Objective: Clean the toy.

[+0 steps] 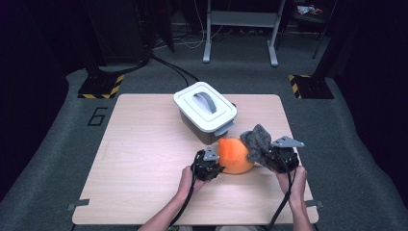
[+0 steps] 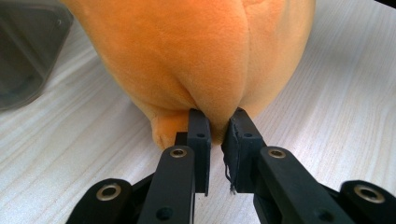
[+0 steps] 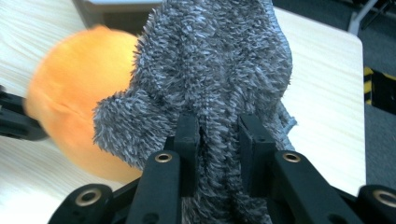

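The orange plush toy rests on the wooden table, toward the near right part of the top, just in front of the lidded grey container. The container stands near the table's middle at the far side, its white lid on and a grey handle lying across the lid. The left gripper sits at the toy's left side, held in the person's left hand. In the left gripper view its jaws are drawn close together and pinch a fold of the orange fabric low on the toy's body, the pads pressing the plush from both sides. The right gripper is at the toy's right side, held in the person's right hand. In the right gripper view its jaws are clamped on a grey fuzzy cloth, which bunches between the pads and stands up above them. In the high view the cloth lies against the upper right of the toy and rises slightly above it. Whether the cloth is joined to the toy cannot be determined. The toy appears blurred in the right gripper view.
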{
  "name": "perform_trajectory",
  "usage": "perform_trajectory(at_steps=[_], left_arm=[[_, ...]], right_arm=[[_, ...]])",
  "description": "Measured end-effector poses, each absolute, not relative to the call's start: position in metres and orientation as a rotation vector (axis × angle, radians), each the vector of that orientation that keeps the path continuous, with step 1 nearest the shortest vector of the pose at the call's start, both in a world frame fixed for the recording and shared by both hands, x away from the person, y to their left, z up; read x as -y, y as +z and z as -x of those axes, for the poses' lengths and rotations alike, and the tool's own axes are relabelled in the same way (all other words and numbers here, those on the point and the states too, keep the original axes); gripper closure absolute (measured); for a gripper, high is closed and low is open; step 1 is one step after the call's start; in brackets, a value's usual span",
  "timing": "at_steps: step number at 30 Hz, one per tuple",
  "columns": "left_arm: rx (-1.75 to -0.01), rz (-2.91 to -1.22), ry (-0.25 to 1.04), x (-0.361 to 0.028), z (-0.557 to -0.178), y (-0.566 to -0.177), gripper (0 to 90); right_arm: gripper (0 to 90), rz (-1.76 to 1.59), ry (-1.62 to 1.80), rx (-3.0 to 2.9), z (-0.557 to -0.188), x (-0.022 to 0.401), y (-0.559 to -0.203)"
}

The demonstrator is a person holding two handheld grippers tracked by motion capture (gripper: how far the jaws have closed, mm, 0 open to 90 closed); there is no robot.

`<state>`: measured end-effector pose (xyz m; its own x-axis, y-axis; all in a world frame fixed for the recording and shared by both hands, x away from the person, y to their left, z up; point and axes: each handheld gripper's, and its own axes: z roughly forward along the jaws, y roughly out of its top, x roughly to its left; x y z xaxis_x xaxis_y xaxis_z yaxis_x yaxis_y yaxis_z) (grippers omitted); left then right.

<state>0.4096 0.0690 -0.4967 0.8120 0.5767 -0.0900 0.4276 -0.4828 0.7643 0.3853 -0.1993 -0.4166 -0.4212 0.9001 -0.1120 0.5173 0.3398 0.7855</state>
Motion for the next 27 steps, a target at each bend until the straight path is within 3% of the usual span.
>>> perform_trajectory(at_steps=[7,14,22,27], left_arm=[[-0.736,-2.148,0.227,-0.069,-0.409,-0.497,80.7],[-0.736,-2.144,0.225,-0.07,-0.409,-0.497,77.1],[-0.738,-2.159,0.305,-0.068,-0.4,-0.502,49.9],[-0.727,-2.197,0.392,-0.065,-0.397,-0.504,43.7]], right_arm=[[71.6,-1.181,0.98,-2.078,-0.383,0.191,-0.408],[71.7,-1.208,0.877,-2.166,-0.397,0.176,-0.436],[71.7,-1.24,0.891,-2.152,-0.4,0.179,-0.441],[71.7,-1.247,0.888,-2.147,-0.4,0.179,-0.441]])
